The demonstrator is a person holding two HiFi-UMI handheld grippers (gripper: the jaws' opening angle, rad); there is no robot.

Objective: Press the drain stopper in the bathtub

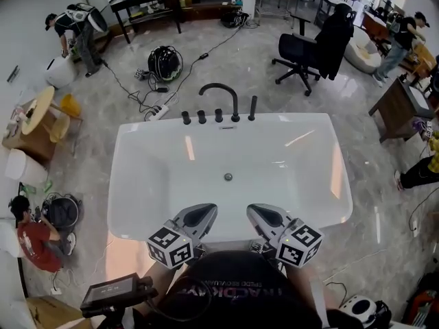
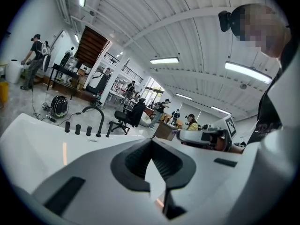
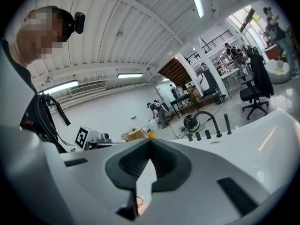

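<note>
A white bathtub (image 1: pixel 137 184) fills the middle of the head view, and its small round metal drain stopper (image 1: pixel 228 177) sits in the tub floor. A black arched faucet (image 1: pixel 221 96) with several black knobs stands on the far rim. Both grippers hover at the near rim, well short of the stopper. My left gripper (image 1: pixel 204 211) is shut with nothing in it, and so is my right gripper (image 1: pixel 258 212). The left gripper view has the shut jaws (image 2: pixel 151 142) aimed level over the tub rim (image 2: pixel 33 139), stopper hidden. The right gripper view (image 3: pixel 150 142) looks the same way, with the faucet (image 3: pixel 207 117) beyond.
A black office chair (image 1: pixel 310 49) stands behind the tub on the right, beside a dark wooden table (image 1: pixel 401 105). Cables, a power strip (image 1: pixel 156 112) and a round black device (image 1: pixel 164 62) lie on the floor at back left. People work round the room's edges.
</note>
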